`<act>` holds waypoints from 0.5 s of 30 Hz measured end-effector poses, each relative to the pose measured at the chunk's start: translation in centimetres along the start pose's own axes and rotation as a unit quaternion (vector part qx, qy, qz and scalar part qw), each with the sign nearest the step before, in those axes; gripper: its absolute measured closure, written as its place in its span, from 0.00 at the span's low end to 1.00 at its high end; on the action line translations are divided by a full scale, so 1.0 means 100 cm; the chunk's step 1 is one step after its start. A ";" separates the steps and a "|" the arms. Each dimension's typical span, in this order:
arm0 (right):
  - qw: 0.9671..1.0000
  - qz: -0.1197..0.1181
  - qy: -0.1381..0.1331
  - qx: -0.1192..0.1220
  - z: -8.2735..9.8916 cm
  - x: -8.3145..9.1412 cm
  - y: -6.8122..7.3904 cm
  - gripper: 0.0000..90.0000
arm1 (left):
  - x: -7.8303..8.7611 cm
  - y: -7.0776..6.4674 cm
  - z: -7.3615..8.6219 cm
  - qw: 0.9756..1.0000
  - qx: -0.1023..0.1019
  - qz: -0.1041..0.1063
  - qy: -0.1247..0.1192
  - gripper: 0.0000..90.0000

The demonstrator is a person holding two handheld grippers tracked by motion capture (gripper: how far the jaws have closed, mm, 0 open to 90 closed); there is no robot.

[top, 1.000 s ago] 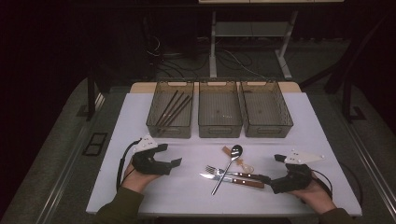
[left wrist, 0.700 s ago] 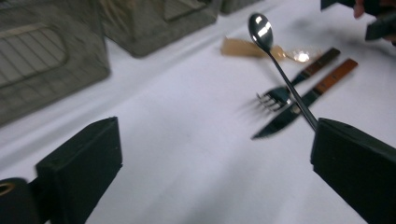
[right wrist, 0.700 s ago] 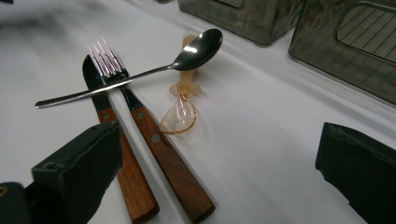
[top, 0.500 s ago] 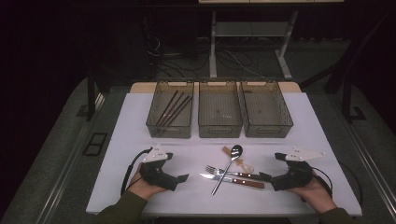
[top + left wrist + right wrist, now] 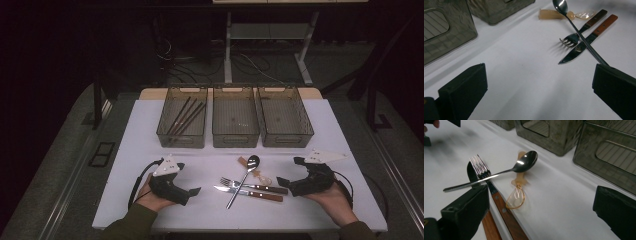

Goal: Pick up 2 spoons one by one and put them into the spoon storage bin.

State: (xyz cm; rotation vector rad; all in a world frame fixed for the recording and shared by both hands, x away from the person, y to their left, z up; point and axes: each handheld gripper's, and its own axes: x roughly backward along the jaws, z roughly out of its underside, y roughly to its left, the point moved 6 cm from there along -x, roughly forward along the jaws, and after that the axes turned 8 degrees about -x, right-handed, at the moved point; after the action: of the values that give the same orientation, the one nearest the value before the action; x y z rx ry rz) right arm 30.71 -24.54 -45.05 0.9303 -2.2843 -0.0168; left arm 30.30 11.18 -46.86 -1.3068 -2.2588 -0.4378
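A fork (image 5: 239, 184), knife (image 5: 250, 192) and crossed metal spoon (image 5: 244, 179) lie mid-counter (image 5: 125, 150). The right gripper view reveals a clear plastic spoon (image 5: 516, 195). Left gripper (image 5: 190, 192) at 8 o'clock, jaws just spread, empty; right gripper (image 5: 286, 183) at 4 o'clock, jaws released, palm up.

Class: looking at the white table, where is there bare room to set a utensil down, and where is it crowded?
Bare: the strip between the left gripper and the fork; also between the bins and both grippers. Crowded: the centre, where spoon, fork and knife cross.
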 end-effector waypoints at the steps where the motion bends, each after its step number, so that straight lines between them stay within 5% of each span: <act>1: 1.000 -0.001 0.000 0.000 -0.002 -0.001 0.000 0.01 | 0.000 0.001 0.000 1.000 0.001 0.001 -0.001 0.00; 15: 1.000 -0.015 0.003 0.006 -0.018 -0.019 0.005 0.01 | -0.001 0.001 0.002 1.000 0.007 0.007 0.003 0.00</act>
State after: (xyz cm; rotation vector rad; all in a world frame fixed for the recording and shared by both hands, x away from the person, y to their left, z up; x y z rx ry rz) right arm 32.46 -22.58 -44.60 0.9701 -2.2670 -0.0130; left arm 30.34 11.26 -47.12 -1.3112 -2.2428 -0.4211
